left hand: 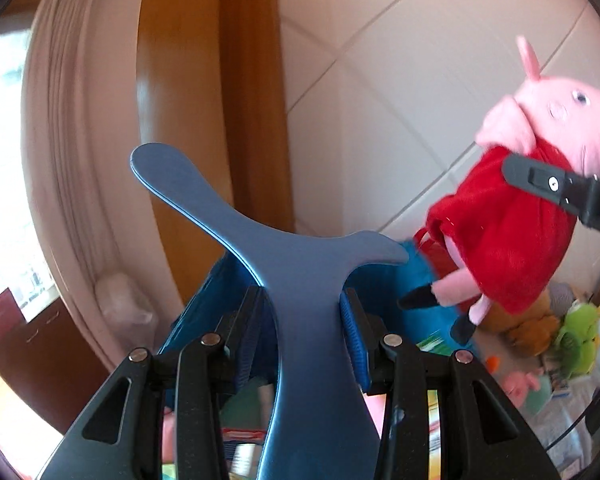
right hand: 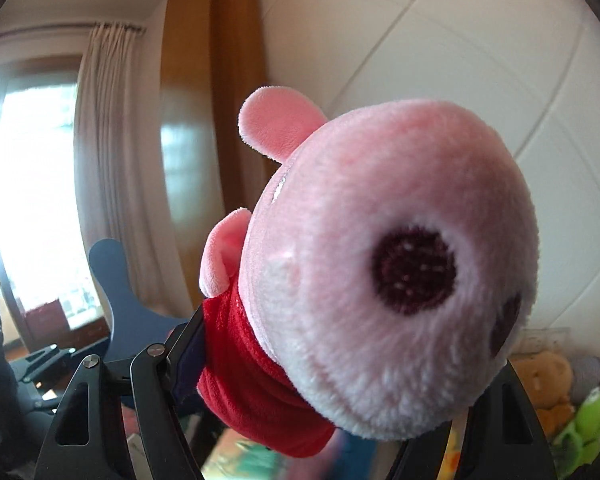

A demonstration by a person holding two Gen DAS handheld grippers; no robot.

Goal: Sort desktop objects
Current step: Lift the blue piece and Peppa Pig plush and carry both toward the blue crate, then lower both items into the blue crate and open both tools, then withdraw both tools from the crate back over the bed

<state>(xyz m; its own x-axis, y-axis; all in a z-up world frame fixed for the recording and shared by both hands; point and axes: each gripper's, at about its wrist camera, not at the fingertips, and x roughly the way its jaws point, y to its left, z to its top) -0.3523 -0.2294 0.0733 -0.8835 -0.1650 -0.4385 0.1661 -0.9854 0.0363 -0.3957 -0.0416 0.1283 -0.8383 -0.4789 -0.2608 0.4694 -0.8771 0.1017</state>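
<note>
My left gripper (left hand: 304, 312) is shut on a flat blue three-armed boomerang (left hand: 284, 256) and holds it up in the air. The boomerang also shows in the right wrist view (right hand: 116, 292), at the lower left. My right gripper (right hand: 316, 364) is shut on a pink pig plush (right hand: 380, 272) in a red dress, gripping its red body; the pig's snout fills that view. In the left wrist view the pig plush (left hand: 516, 216) hangs at the right, with one right gripper finger (left hand: 540, 178) across its dress.
A blue fabric bin (left hand: 204, 320) sits below the left gripper. Several plush toys lie at the lower right: a green frog (left hand: 576, 336), a brown one (left hand: 532, 328) and a small pink pig (left hand: 520, 384). A white tiled wall, wooden door frame and curtain stand behind.
</note>
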